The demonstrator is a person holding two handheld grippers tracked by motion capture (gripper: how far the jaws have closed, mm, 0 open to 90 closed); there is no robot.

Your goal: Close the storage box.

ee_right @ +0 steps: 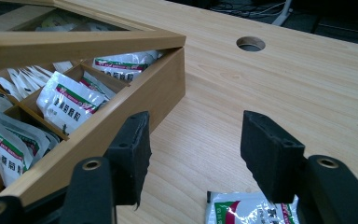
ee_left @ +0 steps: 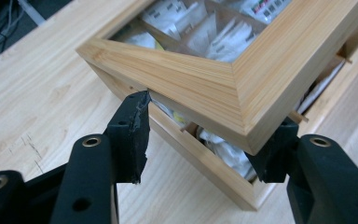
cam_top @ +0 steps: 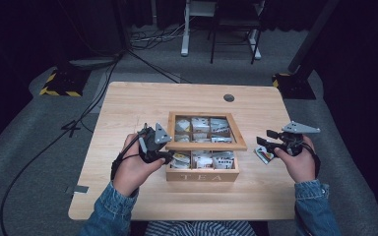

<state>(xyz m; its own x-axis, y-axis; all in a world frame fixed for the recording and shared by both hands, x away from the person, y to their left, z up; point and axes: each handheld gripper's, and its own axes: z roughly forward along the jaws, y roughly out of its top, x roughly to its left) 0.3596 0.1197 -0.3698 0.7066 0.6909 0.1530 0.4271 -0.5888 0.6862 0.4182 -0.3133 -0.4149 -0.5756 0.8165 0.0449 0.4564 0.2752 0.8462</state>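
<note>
A wooden tea box marked TEA stands mid-table, with several white sachets in its compartments. Its window lid is lifted partway at the front. My left gripper is shut on the lid's front-left corner, one jaw on each side of the frame, with the box base underneath. To the right of the box, my right gripper stands open just above a loose sachet lying on the table. In the right gripper view that sachet lies low between the open jaws, beside the box wall.
The light wooden table has a round cable hole at the back right, also seen as the hole in the right gripper view. Bare tabletop surrounds the box. Cables and desk legs are on the grey floor beyond.
</note>
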